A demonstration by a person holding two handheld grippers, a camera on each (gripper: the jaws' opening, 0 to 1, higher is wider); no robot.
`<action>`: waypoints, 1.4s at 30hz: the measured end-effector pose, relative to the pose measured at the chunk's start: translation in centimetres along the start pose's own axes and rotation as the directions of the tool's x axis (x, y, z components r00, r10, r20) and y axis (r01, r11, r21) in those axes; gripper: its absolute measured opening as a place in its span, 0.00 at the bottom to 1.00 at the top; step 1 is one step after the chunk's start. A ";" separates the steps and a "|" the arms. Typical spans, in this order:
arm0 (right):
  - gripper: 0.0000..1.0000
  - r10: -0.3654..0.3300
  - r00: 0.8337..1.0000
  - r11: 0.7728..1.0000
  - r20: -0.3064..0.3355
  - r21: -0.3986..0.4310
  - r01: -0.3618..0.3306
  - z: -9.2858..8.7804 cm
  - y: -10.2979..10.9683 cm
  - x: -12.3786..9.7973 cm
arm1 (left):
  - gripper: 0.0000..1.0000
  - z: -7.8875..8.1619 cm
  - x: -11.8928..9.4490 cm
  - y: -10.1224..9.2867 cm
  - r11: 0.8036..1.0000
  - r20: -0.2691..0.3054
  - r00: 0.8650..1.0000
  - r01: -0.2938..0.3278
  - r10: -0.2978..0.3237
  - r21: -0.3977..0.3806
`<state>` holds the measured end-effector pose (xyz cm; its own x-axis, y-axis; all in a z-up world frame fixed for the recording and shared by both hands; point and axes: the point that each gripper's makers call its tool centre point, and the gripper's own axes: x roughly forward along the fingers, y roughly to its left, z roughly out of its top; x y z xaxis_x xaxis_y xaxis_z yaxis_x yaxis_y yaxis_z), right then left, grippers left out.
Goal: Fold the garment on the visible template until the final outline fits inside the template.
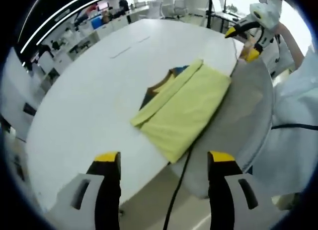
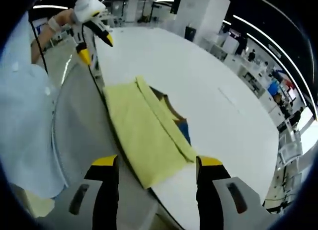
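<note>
Both claws, left (image 1: 164, 161) and right (image 2: 155, 163), gape empty at frame bottom over one folded yellow garment (image 1: 185, 109) mid-frame on one white worktop (image 1: 99, 91).

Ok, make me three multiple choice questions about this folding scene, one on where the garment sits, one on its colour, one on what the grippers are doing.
1. Where does the folded garment lie on the white table?
A. At the table's edge nearest the person
B. At the table's far side
C. On the floor

2. What colour is most of the garment?
A. Red
B. Yellow
C. Black

3. What state is the left gripper in?
A. Shut on the garment
B. Shut on a cable
C. Open, holding nothing

Answers:
1 A, it reaches the table rim beside the person's sleeve.
2 B, yellow cloth covers a darker blue and brown part.
3 C, its jaws stand apart with nothing between them; the right gripper is open too.
</note>
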<state>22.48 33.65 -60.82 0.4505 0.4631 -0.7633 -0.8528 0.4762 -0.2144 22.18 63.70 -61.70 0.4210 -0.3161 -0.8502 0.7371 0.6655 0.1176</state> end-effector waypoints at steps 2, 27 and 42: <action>0.68 -0.012 1.000 1.000 0.002 0.002 0.012 0.0 -0.1 -0.1 | 0.78 0.0 -0.1 0.1 1.000 0.005 1.000 -0.009 0.009 -0.001; 1.00 -0.093 0.994 0.995 0.049 0.026 0.092 0.5 -1.1 -0.4 | 1.00 1.3 -0.6 0.2 0.999 0.082 0.996 -0.046 0.044 0.017; 1.00 -0.084 0.996 0.995 0.024 0.050 0.083 -0.3 -1.3 0.0 | 1.00 0.7 -0.1 0.3 0.999 0.039 0.999 -0.038 0.038 0.012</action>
<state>23.51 32.80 -60.78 0.5270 0.4395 -0.7274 -0.7983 0.5497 -0.2463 22.79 63.46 -61.21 0.4688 -0.3169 -0.8245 0.7269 0.6687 0.1562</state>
